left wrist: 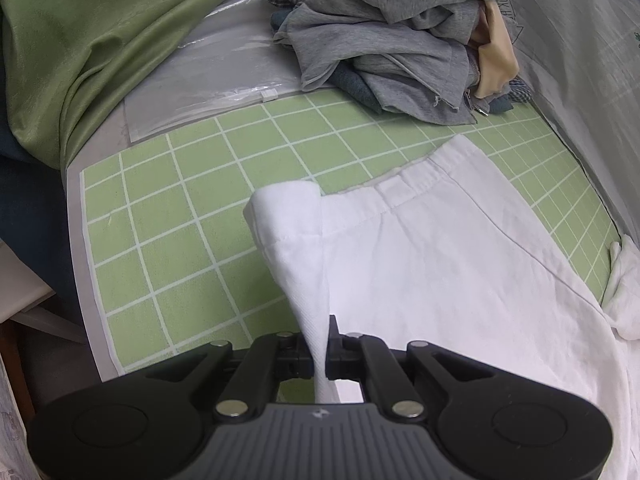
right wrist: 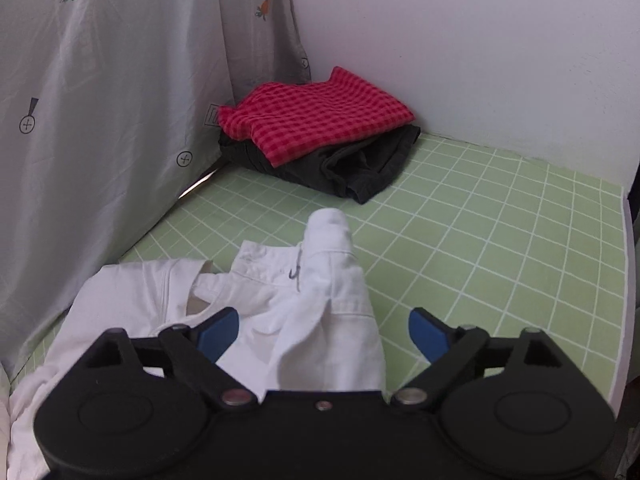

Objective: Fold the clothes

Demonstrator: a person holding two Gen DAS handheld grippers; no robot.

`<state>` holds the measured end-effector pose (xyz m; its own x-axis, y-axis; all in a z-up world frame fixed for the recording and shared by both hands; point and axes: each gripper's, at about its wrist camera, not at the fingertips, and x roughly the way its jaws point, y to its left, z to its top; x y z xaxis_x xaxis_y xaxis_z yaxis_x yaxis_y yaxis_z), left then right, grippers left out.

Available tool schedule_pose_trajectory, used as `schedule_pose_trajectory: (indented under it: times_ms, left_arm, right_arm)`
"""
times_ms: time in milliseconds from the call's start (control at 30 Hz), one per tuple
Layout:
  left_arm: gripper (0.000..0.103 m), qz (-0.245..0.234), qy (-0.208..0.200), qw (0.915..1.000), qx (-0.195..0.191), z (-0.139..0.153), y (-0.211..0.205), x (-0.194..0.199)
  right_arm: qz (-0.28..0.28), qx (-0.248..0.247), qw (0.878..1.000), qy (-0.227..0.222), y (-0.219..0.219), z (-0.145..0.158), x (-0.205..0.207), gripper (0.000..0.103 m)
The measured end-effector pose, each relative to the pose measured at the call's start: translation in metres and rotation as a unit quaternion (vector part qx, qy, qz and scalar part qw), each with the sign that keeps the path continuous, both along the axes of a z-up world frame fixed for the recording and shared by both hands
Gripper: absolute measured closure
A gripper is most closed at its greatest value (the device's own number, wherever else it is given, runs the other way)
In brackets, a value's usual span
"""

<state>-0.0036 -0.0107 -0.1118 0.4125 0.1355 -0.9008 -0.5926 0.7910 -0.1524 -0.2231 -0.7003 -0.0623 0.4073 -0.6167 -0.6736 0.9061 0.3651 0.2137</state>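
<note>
A white garment (left wrist: 440, 256) lies spread on the green grid mat (left wrist: 168, 208). My left gripper (left wrist: 319, 354) is shut on a corner of it, and the pinched cloth rises in a folded flap (left wrist: 288, 216) ahead of the fingers. In the right wrist view the same white garment (right wrist: 304, 304) lies bunched on the mat (right wrist: 480, 248). My right gripper (right wrist: 324, 330) is open, its blue pads (right wrist: 218, 330) on either side of the raised white fold, not closed on it.
A heap of grey and checked clothes (left wrist: 384, 40) sits at the far side of the mat, by a clear plastic bag (left wrist: 200, 92) and green cloth (left wrist: 100, 40). A folded red checked piece (right wrist: 316, 112) lies on dark clothing (right wrist: 352, 164) in the corner by a grey curtain (right wrist: 100, 120).
</note>
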Motion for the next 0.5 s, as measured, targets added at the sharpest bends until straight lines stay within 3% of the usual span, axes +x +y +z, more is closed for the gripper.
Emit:
schedule_pose_trajectory:
  times_ms: [100, 133, 200, 233, 267, 500]
  left_arm:
    - [0.099, -0.004, -0.002, 1.0, -0.001, 0.0, -0.001, -0.002]
    - [0.099, -0.004, -0.004, 1.0, -0.004, 0.0, -0.001, -0.002]
    - [0.099, -0.008, -0.011, 0.9999, -0.009, 0.003, 0.0, -0.003]
    - [0.1, -0.013, -0.014, 0.9998, -0.009, 0.004, -0.001, -0.003]
    - [0.1, -0.021, -0.017, 0.9996, -0.004, 0.007, -0.003, -0.002]
    - [0.1, -0.055, -0.024, 0.9979, 0.027, 0.017, -0.006, -0.01]
  right_arm:
    - [0.017, 0.019, 0.999, 0.039, -0.017, -0.017, 0.015, 0.006]
    - [0.011, 0.025, 0.998, 0.053, -0.023, -0.024, 0.019, 0.012]
    - [0.002, 0.039, 0.997, 0.066, -0.032, -0.033, 0.019, 0.042]
    - [0.004, 0.046, 0.996, 0.075, -0.036, -0.036, 0.019, 0.077]
    - [0.007, 0.043, 0.996, 0.084, -0.037, -0.036, 0.017, 0.083]
    - [0.007, -0.005, 0.994, 0.113, -0.03, -0.025, -0.044, 0.089]
